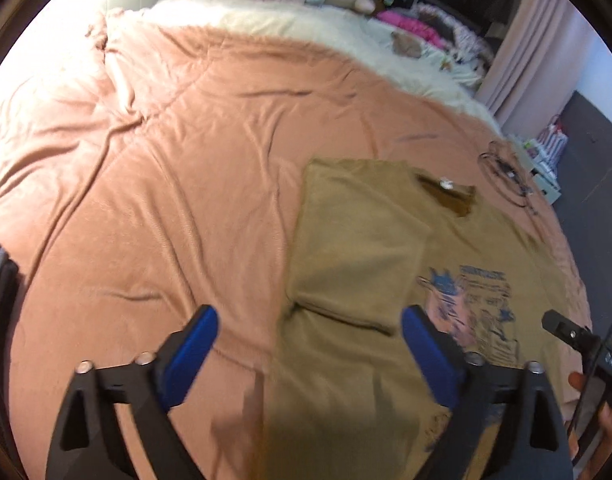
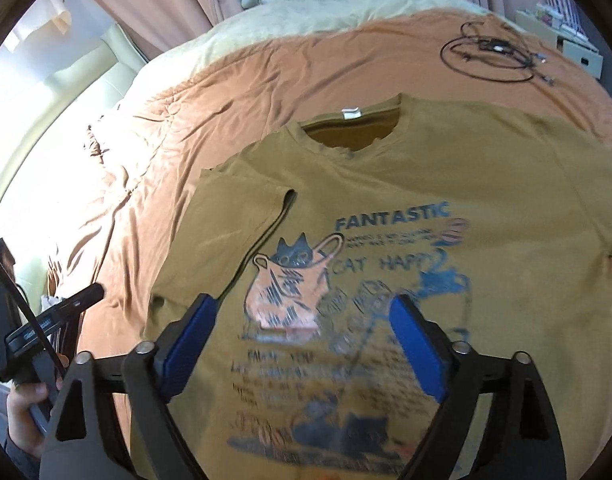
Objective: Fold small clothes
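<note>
Shirt: the tan T-shirt (image 2: 426, 184) lies flat on the pink blanket (image 1: 146, 160).
Direction: neck far, hem near; long way runs away from the cameras.
Sleeve: one folded in.
Left gripper (image 1: 310, 336): wide open, holds nothing.
Right gripper (image 2: 302, 320): wide open, holds nothing.

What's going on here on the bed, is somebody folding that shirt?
Yes. A person holds a gripper in each hand over an olive t-shirt with a cat print, spread on the pink bedspread. One side of the shirt, with its sleeve, is already folded in over the body; the other side still lies flat. Both the left gripper and the right gripper are open above the shirt, holding nothing.
</note>
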A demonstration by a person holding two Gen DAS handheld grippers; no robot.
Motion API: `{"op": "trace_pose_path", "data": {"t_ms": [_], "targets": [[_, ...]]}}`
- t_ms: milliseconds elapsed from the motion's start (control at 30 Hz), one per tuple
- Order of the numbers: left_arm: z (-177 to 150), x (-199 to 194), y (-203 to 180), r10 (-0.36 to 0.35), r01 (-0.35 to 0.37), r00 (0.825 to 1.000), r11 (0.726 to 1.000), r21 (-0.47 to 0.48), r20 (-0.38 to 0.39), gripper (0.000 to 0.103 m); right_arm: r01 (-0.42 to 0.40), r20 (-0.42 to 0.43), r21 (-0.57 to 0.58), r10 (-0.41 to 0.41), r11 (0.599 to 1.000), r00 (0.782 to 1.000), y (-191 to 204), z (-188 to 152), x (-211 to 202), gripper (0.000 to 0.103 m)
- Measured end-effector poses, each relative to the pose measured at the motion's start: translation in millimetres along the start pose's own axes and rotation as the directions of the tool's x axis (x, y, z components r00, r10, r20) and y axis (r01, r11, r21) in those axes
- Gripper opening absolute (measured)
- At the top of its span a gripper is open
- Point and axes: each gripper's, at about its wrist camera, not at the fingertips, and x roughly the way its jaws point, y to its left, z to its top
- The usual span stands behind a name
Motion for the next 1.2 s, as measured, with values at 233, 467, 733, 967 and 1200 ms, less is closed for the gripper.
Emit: {"op": "trace_pose_path", "data": {"t_ms": [233, 467, 733, 967, 1200], "targets": [[-24.1, -47.2, -20.6, -0.024, 0.023, 0.997, 0.999, 0.023, 0.073, 0.100, 0.029, 0.051, -0.008, -0.029, 1.000, 0.998, -11.5, -26.0, -54.3, 0.092], [-39.4, -65.8, -47.7, -0.078, 0.074, 0.991, 0.996, 0.043, 0.105, 0.100, 0.059, 0.065, -0.011, -0.059, 0.998, 0.996, -30.0, -39.0, -87.7, 0.092], [-44.4, -56.7, -100.3, -0.122, 0.115, 0.990, 0.989, 0.089, 0.076, 0.100, 0.129, 0.131, -0.024, -0.125, 0.991, 0.983, -71.9, -47.9, -130.7, 0.092], [-44.0, -37.7, -160.4, -0.167, 0.154, 0.984, 0.972, 0.178, 0.057, 0.100, 0.172, 0.124, 0.043, -0.176, 0.984, 0.977, -113.6, -50.2, -150.7, 0.092], [-33.5, -8.6, -213.8, -0.219, 0.213, 0.976, 0.947, 0.239, -0.002, 0.099, 0.181, 0.126, 0.142, -0.199, 0.973, 0.972, -160.6, -40.0, -162.4, 0.092]]}}
